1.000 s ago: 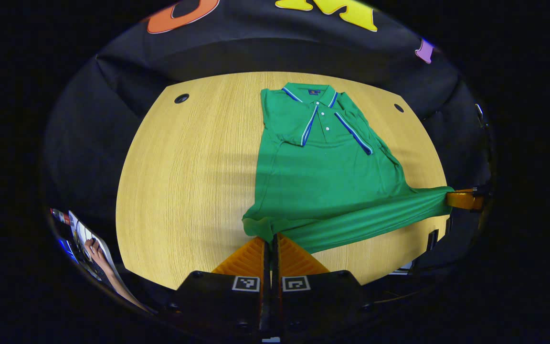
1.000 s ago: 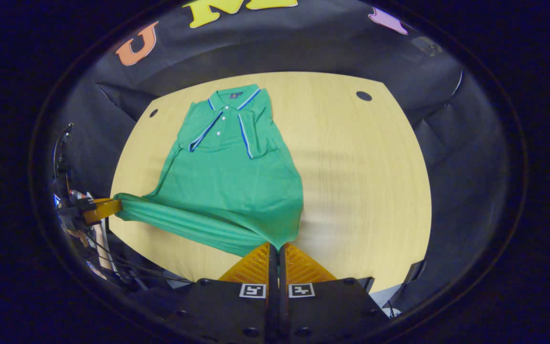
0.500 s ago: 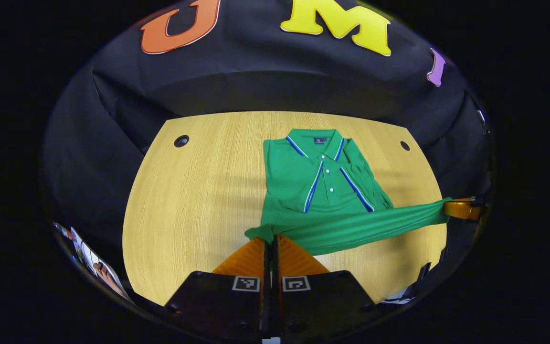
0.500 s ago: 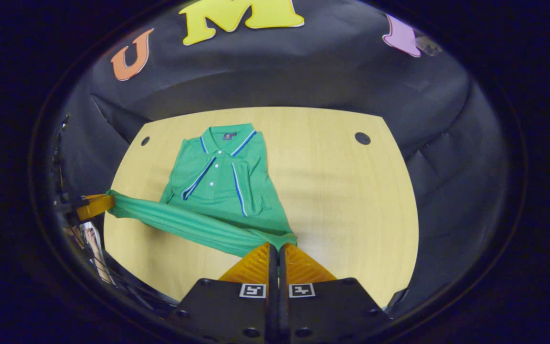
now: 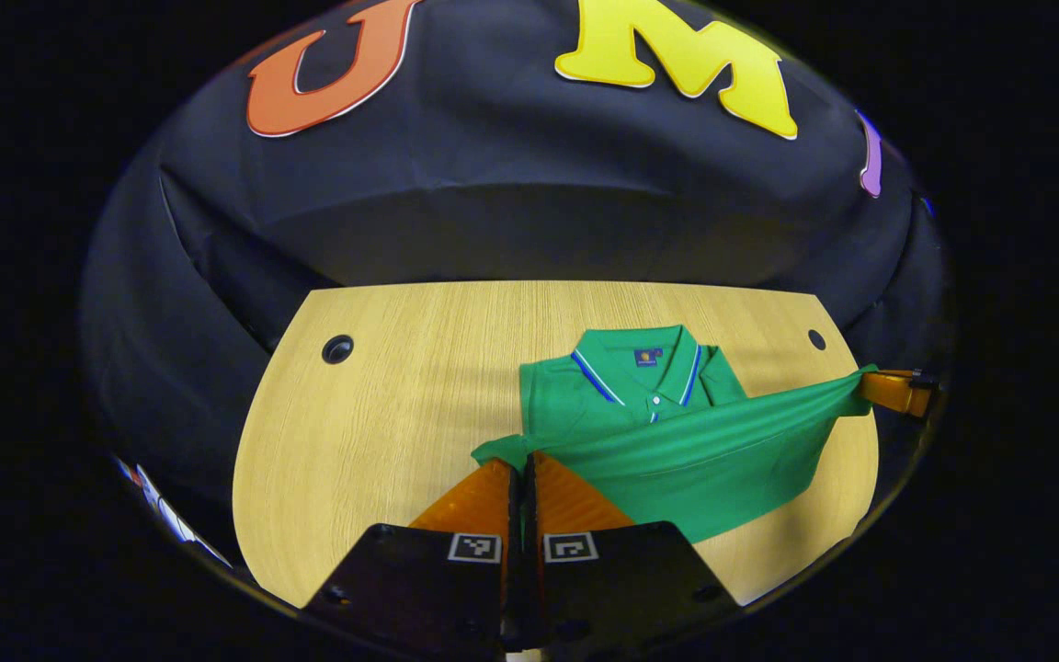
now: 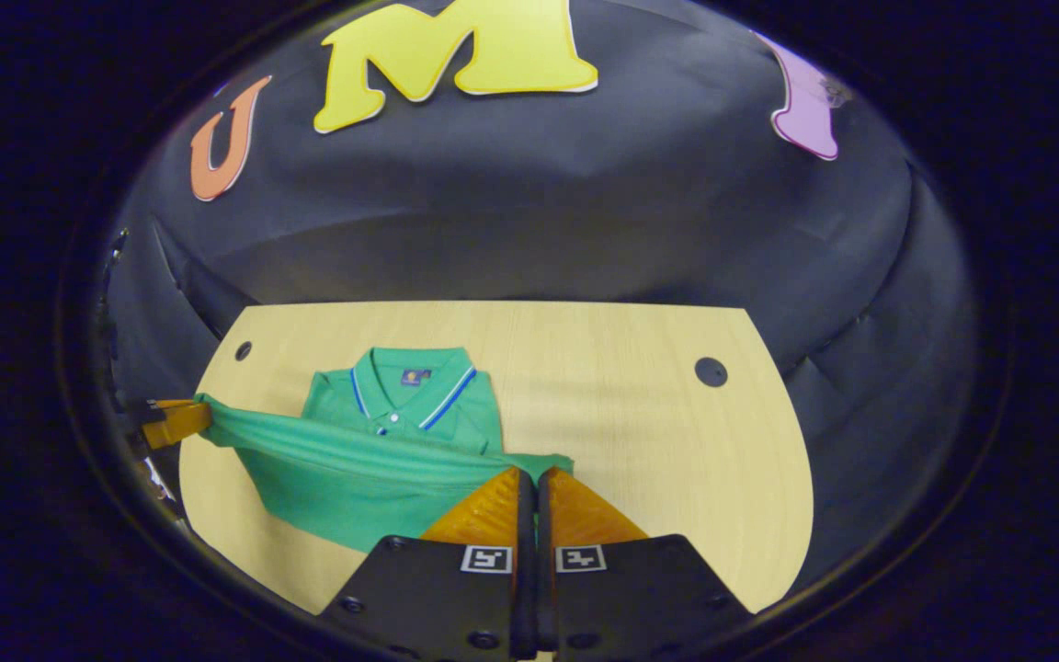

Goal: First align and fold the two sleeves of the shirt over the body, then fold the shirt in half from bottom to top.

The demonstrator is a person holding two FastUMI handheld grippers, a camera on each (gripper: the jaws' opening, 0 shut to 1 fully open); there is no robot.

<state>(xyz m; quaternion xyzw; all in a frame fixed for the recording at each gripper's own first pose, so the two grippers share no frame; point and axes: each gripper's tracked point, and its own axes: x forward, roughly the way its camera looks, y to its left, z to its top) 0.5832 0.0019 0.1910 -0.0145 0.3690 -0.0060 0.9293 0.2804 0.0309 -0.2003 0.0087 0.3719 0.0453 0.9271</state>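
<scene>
Green fabric, one polo shirt [image 5: 677,450], lies on the wooden tabletop [image 5: 382,405] at the lower centre of both views, its collar [image 5: 635,363] toward the far wall. A second ago most of the body lay flat with both folded sleeves showing; now the hem is raised into a taut band that covers the sleeves and reaches to just below the collar. By my reading the sleeve folds are done and the bottom-to-top fold is well along, with only the laying down and letting go still to come.

Count: one shirt, one tabletop, two grippers, and two round dark holes [image 6: 711,371] near the tabletop's far corners.

In the left gripper view, the left gripper [image 5: 522,464] has its fingers closed on one hem corner at bottom centre, and the other gripper clamps the opposite corner at the right edge. In the right gripper view, the right gripper [image 6: 529,473] pinches its corner likewise, fingers pressed together with cloth between them.
</scene>
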